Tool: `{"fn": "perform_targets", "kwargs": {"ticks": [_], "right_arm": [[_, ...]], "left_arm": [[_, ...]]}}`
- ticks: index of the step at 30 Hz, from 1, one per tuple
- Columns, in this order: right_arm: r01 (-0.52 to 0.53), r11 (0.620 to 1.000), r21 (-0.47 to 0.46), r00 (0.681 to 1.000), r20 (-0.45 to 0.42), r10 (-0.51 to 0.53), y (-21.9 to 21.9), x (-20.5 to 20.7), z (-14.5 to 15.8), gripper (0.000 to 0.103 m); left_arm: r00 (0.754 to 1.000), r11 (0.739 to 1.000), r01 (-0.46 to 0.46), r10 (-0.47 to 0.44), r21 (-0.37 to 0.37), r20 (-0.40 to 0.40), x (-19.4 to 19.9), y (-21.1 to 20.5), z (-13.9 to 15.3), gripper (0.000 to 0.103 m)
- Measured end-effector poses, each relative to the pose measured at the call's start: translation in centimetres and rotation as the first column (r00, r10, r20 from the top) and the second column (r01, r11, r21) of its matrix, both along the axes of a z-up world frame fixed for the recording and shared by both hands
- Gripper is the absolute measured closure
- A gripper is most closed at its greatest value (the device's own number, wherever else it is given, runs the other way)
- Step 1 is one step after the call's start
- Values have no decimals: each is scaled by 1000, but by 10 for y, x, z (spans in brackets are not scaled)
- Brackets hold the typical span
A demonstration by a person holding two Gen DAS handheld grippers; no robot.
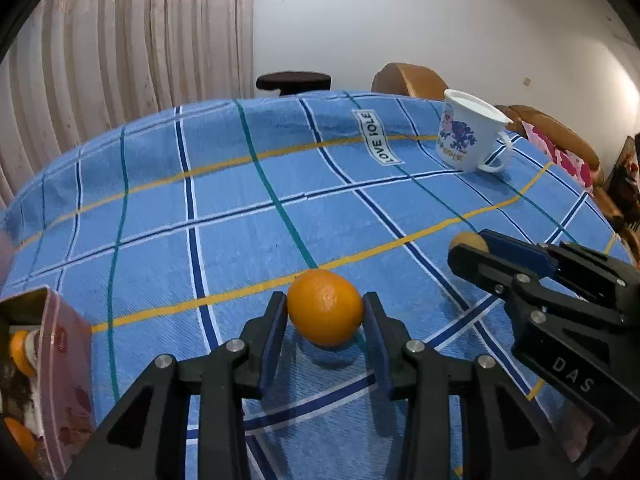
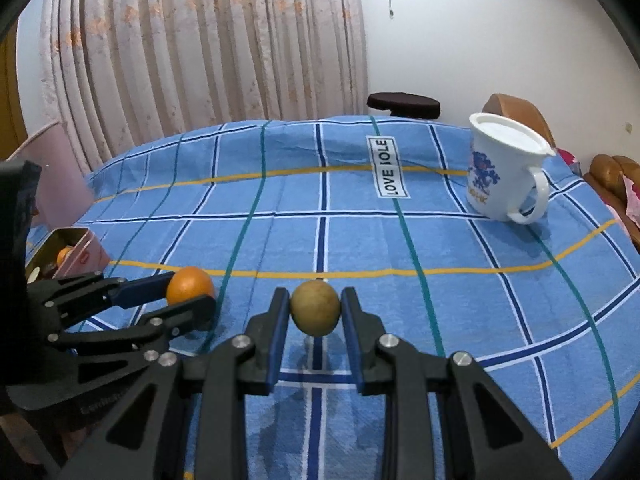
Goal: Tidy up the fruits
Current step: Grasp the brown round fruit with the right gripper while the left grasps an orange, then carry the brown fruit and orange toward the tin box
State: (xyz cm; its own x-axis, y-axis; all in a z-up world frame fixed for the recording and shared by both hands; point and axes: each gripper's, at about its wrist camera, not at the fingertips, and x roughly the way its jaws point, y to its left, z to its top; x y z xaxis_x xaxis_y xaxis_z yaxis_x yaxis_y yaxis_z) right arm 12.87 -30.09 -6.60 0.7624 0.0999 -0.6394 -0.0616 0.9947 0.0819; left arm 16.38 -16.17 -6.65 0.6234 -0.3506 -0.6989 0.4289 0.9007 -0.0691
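Nearest the lens, left tongs (image 1: 325, 312) clamped on the orange (image 1: 325, 307), both blue pads pressing its flanks, fruit resting on the checked blue cloth (image 1: 240, 216) at twelve o'clock from the tongs, long axis lying nine-to-three across the jaws. Off at nine o'clock, low in the left wrist view, an open pink box (image 1: 60, 364) with orange pieces already inside: likely the drop point, and far closer to the left tongs than to the right. Further right, right tongs (image 2: 315, 307) shut on a small brownish-yellow fruit (image 2: 315, 307), held dead ahead at twelve o'clock, whether lifted or touching the cloth hard to tell. From the right wrist view, same box (image 2: 78, 248) far out at ten o'clock, beyond the left tongs and the orange. Judged next: swing left toward nine o'clock, orange first. Up at two o'clock, a white mug (image 2: 504, 172) well apart from both, out of the path.
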Motion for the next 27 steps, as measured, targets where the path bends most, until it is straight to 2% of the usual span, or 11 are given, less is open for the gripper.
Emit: {"fn": "perform_targets", "kwargs": {"ticks": [16, 27], "right_arm": [[-28, 1000, 12, 995, 101, 27, 2, -16, 12, 74], [-46, 999, -6, 987, 156, 46, 7, -25, 17, 74]], "left_arm": [[993, 999, -35, 37, -23, 113, -13, 6, 13, 63], [987, 994, -80, 89, -72, 134, -16, 19, 16, 63]]}}
